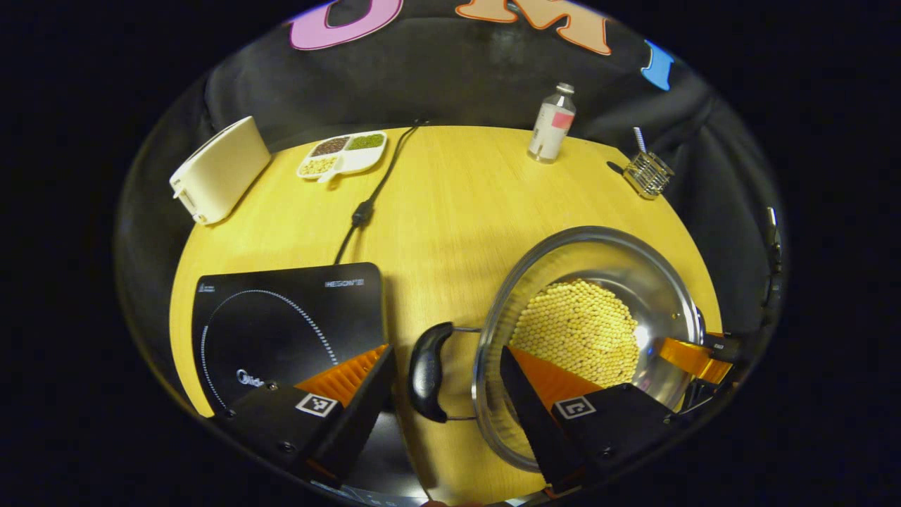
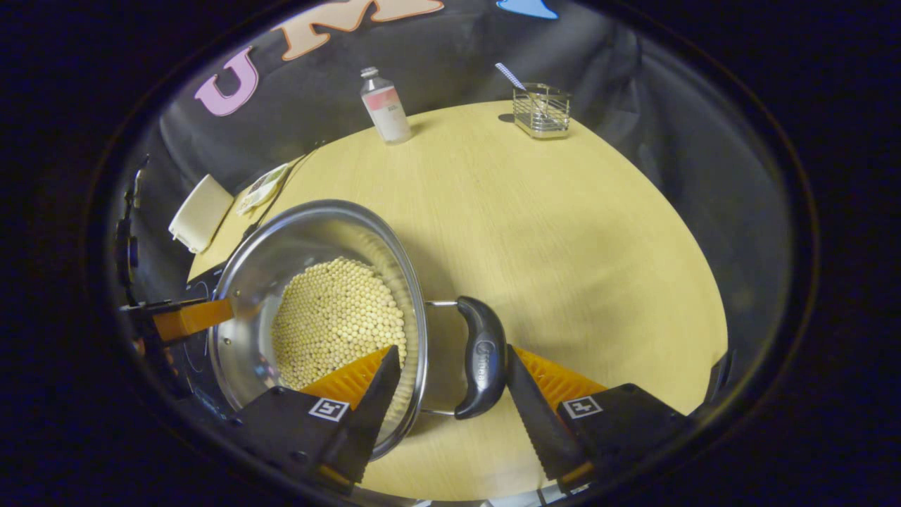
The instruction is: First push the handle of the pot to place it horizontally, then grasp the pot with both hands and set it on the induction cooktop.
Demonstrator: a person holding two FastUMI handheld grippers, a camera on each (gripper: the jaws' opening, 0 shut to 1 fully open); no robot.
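Where black cloth walls surround it, a round wooden table [image 2: 563, 232] holds the pot [image 2: 281, 246].

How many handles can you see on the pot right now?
2: one handle on the pot's side toward the induction cooktop, between the left tongs; the other handle opposite, between the right tongs.
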